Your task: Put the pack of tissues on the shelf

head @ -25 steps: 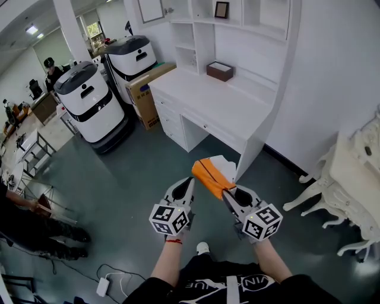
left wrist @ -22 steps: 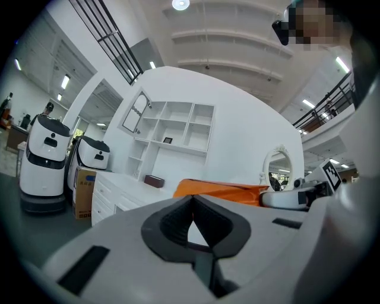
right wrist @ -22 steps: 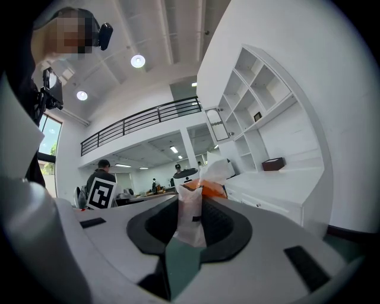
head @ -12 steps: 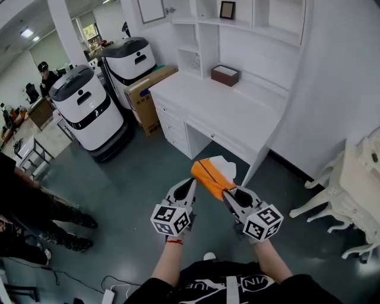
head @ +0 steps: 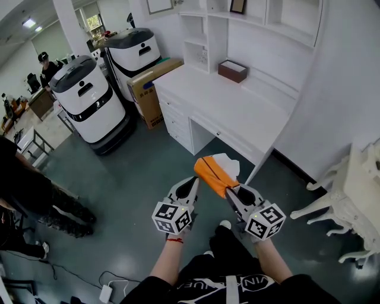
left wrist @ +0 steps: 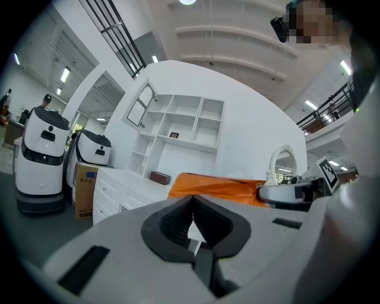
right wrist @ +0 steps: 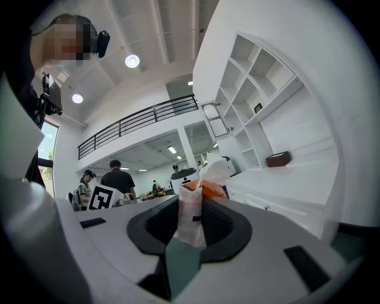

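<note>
- Head camera looking steeply down: two handheld grippers held out in front over a dark grey floor (head: 133, 172), with a white desk (head: 214, 104) just ahead.
- Right gripper (head: 230, 191): clenched on the pack of tissues (head: 214, 176), pinching the crimped end of the wrapper between its pads. In the right gripper view, a thin plastic flap standing up between the jaws, with the orange body beyond it.
- Pack of tissues: orange with a white end, up in the air, jutting forward out of the right gripper. Over the floor, near the desk's front corner, resting on no furniture.
- Left gripper (head: 191, 185): pads pressed together with nothing between them, just beside the pack. Contact with it impossible to tell.
- Shelf (head: 199, 41): white open compartments rising from the back of the desk against the wall. A small dark frame (head: 237, 6) in an upper compartment, a brown box (head: 233, 70) on the desktop below.
- Off to the left: two white service robots (head: 89, 98) and a cardboard box (head: 148, 89) against the desk's side.
- Step in hand, by judgement: carrying the pack toward the desk, with placing not yet begun.
- Next move, most likely: closing the remaining gap to the desk, raising the right gripper over the desktop and choosing a free compartment. Then setting the pack down flat before letting go.
- Worth minding: a hold on thin wrapper only, so some risk of swinging or slipping. Calls for a smooth lift, clear of the brown box.
</note>
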A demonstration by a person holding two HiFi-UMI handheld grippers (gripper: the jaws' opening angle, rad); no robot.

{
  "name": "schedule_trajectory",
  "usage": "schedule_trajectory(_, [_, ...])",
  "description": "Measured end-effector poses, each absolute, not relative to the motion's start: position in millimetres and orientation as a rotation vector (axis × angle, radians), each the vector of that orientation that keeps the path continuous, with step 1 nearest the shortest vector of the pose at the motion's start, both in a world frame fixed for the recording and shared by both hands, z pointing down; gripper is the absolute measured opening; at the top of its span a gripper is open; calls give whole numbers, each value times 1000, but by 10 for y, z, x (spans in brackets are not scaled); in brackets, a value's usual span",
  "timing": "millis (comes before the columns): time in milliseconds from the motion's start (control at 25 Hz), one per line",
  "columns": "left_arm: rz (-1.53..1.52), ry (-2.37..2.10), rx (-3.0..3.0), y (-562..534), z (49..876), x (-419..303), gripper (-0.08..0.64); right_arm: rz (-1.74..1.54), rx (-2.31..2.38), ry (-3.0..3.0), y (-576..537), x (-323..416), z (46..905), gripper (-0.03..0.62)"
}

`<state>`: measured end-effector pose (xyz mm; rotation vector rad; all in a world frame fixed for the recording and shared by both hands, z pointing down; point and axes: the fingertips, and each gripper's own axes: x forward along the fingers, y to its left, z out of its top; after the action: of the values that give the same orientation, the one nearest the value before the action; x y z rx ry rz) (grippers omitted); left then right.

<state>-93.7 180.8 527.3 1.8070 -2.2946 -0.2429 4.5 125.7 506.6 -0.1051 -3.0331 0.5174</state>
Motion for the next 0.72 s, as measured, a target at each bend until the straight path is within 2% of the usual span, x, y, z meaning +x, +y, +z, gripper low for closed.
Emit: schedule_trajectory(720, [-190, -2305, 1858, 790, 5068, -1965, 8, 546, -117, -3089, 286, -1017, 4905, 91])
